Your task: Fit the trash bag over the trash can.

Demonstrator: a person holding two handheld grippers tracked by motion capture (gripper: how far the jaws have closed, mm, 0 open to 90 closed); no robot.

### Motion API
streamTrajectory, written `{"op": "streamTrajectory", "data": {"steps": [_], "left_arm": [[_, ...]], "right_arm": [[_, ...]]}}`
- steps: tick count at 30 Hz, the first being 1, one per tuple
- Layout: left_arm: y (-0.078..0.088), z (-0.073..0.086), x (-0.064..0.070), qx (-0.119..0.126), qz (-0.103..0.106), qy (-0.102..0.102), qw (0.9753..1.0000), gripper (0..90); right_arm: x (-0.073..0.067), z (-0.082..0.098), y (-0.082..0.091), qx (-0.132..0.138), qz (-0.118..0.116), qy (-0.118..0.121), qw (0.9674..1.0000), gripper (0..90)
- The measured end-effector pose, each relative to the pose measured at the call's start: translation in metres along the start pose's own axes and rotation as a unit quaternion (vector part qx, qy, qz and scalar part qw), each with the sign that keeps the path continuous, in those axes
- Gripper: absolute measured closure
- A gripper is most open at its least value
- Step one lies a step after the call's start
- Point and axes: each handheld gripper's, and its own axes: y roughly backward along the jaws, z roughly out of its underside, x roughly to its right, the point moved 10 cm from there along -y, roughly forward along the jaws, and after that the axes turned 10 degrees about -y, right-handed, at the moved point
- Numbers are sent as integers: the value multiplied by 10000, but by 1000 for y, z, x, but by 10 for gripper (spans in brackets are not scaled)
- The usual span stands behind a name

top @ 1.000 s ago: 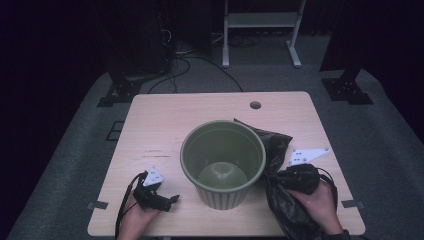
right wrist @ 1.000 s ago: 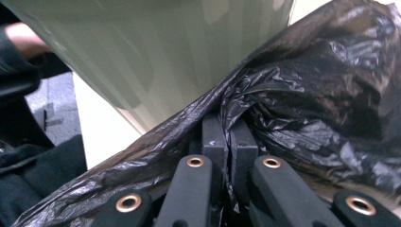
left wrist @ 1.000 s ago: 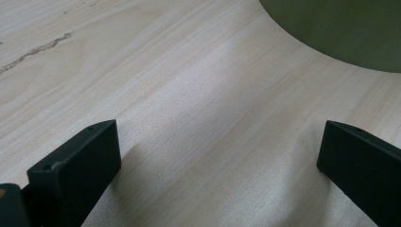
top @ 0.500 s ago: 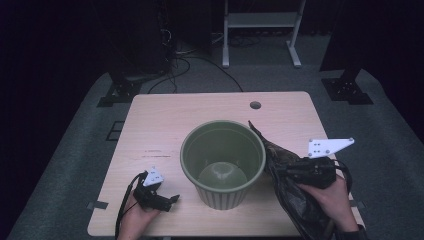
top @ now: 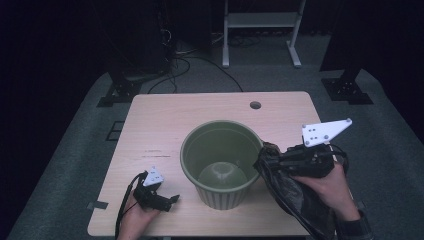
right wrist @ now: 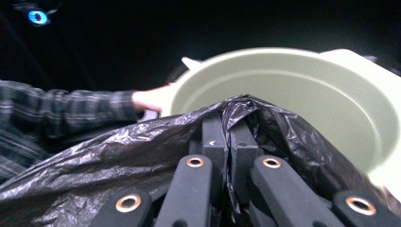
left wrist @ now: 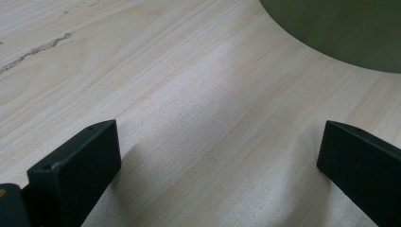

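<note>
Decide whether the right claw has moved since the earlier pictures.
Yes. The right claw, shut on the black bin bag, has risen beside the green bin toward its rim.

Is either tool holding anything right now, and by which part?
The right tool is shut on the black bin bag, pinching a bunched fold of its top edge. The left tool stands open, holding nothing.
</note>
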Motion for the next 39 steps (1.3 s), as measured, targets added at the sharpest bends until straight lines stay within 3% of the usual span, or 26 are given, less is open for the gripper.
{"op": "streamTrajectory", "data": {"steps": [10,19,39], "left_arm": [[0,0,0,0,1,1,10000,0],[0,0,0,2,1,0,10000,0],[0,0,0,15,-17,-1,10000,0]], "right_arm": [[-19,-38,-28,-180,-584,205,9979,877],[-28,-70,-66,-345,-969,322,9942,878],[-64,-106,-150,-482,-1701,498,9830,878]]}}
